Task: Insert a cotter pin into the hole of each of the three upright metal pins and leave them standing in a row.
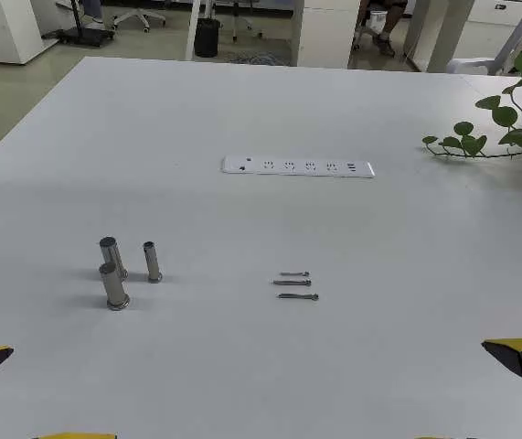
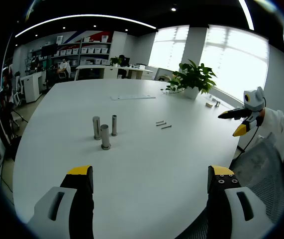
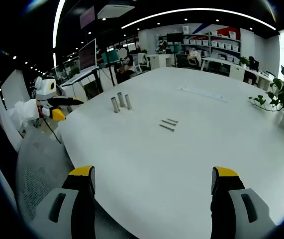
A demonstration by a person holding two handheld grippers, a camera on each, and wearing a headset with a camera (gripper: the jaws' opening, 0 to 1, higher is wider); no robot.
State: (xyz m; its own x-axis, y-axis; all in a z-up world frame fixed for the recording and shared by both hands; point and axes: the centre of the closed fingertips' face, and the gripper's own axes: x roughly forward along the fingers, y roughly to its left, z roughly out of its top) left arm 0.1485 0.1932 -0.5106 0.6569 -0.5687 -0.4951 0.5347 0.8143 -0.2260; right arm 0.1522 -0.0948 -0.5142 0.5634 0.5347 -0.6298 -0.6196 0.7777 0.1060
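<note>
Left gripper (image 2: 150, 172), right gripper (image 3: 153, 172) both spread, empty; metal pins (image 2: 104, 132), cotter pins (image 2: 163, 124) well ahead of fingertips; each gripper view catches opposite gripper.

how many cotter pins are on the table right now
3, loose on the white table, right of the upright metal pins: far cotter pin, middle cotter pin, near cotter pin. None looks hidden.

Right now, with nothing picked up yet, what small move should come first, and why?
Probably bring the right gripper forward toward the nearest cotter pin. Its jaws stand open and empty. All three cotter pins lie loose on the table, set apart from the three upright metal pins, so a cotter pin must be picked up first.
</note>
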